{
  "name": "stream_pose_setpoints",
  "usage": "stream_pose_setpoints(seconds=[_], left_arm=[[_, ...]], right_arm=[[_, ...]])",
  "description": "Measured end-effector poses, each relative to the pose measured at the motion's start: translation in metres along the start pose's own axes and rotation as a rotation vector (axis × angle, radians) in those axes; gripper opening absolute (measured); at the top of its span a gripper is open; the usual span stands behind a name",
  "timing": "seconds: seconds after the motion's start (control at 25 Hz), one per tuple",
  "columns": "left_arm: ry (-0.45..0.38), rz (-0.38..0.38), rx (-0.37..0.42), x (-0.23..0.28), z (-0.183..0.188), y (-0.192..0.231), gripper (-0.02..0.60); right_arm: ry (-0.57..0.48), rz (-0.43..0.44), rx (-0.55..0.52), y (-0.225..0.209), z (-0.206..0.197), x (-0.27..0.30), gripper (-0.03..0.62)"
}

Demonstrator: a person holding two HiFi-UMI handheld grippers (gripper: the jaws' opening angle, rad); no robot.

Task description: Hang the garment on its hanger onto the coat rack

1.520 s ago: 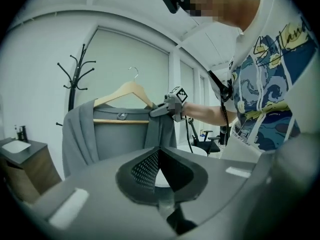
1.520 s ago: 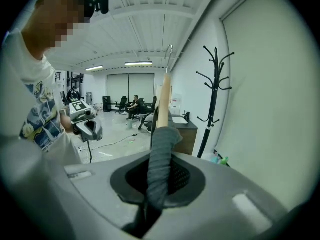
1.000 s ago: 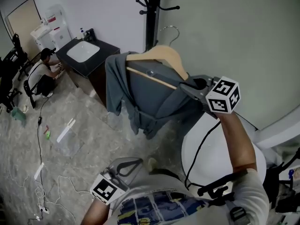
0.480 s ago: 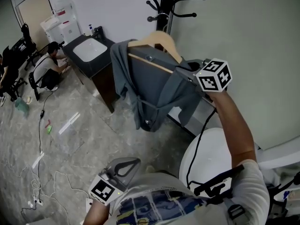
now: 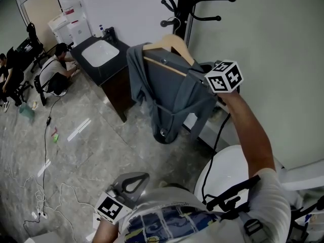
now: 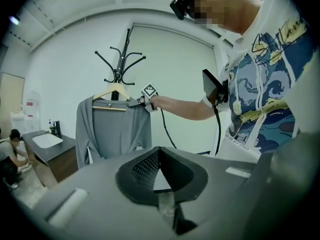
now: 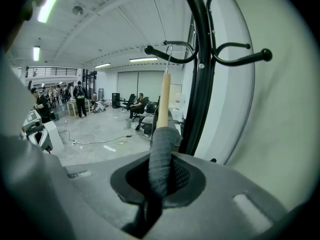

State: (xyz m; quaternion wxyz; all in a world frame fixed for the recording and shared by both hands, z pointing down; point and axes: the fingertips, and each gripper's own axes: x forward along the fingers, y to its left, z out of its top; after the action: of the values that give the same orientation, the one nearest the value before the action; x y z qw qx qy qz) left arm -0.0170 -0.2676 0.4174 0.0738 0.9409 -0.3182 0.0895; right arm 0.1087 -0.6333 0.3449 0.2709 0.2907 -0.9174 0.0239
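A grey garment [image 5: 169, 97] hangs on a wooden hanger [image 5: 169, 42]. My right gripper [image 5: 202, 76] is shut on the hanger's right shoulder through the cloth, holding it up against the black coat rack [image 5: 186, 6]. In the right gripper view the grey cloth [image 7: 161, 156] fills the jaws and the hanger [image 7: 164, 99] stands edge-on. Its wire hook [image 7: 169, 51] is level with a lower rack arm [image 7: 155, 52]; whether it rests on the arm I cannot tell. My left gripper [image 5: 130, 182] is low by the person's body, shut and holding nothing. It looks up at the garment [image 6: 112, 129].
A dark cabinet with a white sink [image 5: 101, 52] stands left of the rack. Below the right arm is a white round table [image 5: 228, 171]. People sit on the floor at far left [image 5: 55, 70], and cables [image 5: 45, 161] trail across it. A pale wall [image 5: 273, 59] is close on the right.
My right gripper has carried the hanger and garment up and toward the rack, bringing the hook level with a lower arm. The left gripper has stayed low.
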Motion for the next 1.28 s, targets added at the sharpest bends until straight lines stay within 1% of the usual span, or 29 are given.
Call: stream_pose_setpoints(seconds=[0.28, 0.52, 0.68, 0.76, 0.88, 1.04, 1.16, 1.28], left_arm=[[0.012, 0.021, -0.023, 0.003, -0.006, 0.012, 0.002], [0.02, 0.03, -0.036, -0.001, -0.013, 0.015, 0.002], [0.019, 0.037, -0.032, -0.01, -0.014, 0.015, 0.002], [0.016, 0.036, -0.03, -0.016, -0.014, 0.012, 0.002], [0.021, 0.033, -0.029, -0.027, -0.014, 0.007, 0.003], [0.036, 0.019, -0.014, -0.042, -0.018, 0.002, 0.003], [0.038, -0.001, -0.014, -0.057, -0.021, -0.005, 0.005], [0.042, -0.028, -0.015, -0.071, -0.025, -0.011, 0.005]], right_arm=[[0.008, -0.015, 0.007, -0.017, -0.011, 0.02, 0.025], [-0.01, -0.033, 0.003, -0.021, -0.014, 0.027, 0.025], [-0.031, -0.05, -0.015, -0.022, -0.012, 0.027, 0.037], [-0.055, -0.064, -0.025, -0.022, -0.01, 0.024, 0.058], [-0.082, -0.094, -0.046, -0.021, -0.006, 0.018, 0.114], [-0.112, -0.171, -0.061, -0.02, -0.005, -0.003, 0.181], [-0.138, -0.23, -0.044, -0.014, -0.007, -0.027, 0.198], [-0.142, -0.279, -0.031, -0.001, -0.015, -0.049, 0.198]])
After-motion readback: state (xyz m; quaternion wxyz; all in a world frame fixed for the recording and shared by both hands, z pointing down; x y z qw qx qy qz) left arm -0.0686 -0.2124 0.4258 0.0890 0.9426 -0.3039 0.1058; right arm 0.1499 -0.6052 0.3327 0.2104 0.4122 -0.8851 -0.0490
